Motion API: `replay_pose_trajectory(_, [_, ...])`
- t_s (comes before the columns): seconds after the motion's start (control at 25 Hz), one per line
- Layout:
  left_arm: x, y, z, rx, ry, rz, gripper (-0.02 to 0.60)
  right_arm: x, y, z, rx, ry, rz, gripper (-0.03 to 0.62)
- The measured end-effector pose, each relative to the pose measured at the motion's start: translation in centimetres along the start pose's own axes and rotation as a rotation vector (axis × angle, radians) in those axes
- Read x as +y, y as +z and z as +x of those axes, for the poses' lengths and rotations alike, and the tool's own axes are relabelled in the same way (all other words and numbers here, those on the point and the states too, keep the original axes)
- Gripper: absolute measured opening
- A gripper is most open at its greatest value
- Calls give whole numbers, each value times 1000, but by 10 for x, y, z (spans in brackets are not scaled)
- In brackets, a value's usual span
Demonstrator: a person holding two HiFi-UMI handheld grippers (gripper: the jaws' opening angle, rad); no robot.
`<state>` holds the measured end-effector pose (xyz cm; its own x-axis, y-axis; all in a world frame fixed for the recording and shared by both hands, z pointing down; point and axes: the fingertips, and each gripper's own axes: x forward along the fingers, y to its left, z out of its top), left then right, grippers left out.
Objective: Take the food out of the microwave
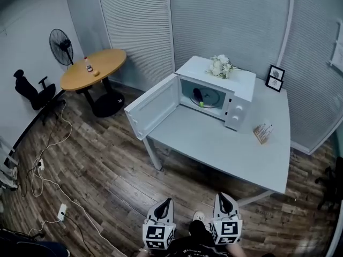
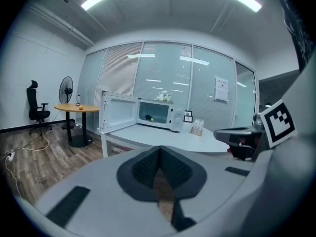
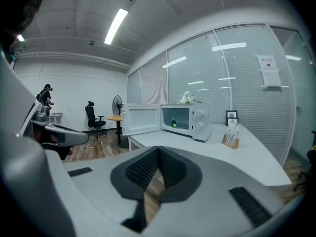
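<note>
Left gripper (image 2: 159,152) and right gripper (image 3: 157,152) hold ribbed black fingers (image 2: 142,170) together, empty; boxy white microwave (image 1: 242,85) gapes open.

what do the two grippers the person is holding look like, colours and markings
They match. The left gripper and right gripper have smooth, pale grey bodies with black ribbed pads set in a dark rounded surround, plus short black slots on the shell. Each carries a white cube with black square markers. No cables show. The person wears a dark top.
</note>
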<state>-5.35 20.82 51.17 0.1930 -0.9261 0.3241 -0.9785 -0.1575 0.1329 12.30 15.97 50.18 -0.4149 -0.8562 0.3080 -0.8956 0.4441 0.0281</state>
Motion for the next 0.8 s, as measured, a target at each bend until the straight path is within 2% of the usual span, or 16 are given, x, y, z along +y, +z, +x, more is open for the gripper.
replay_pose_trajectory(0.52, [-49, 33, 101, 3, 24, -25, 8, -87, 21, 72, -24, 73, 17, 3])
replay_pose_trajectory(0.8, [-64, 34, 131, 30, 46, -31, 8, -116, 19, 93, -14, 103, 29, 3])
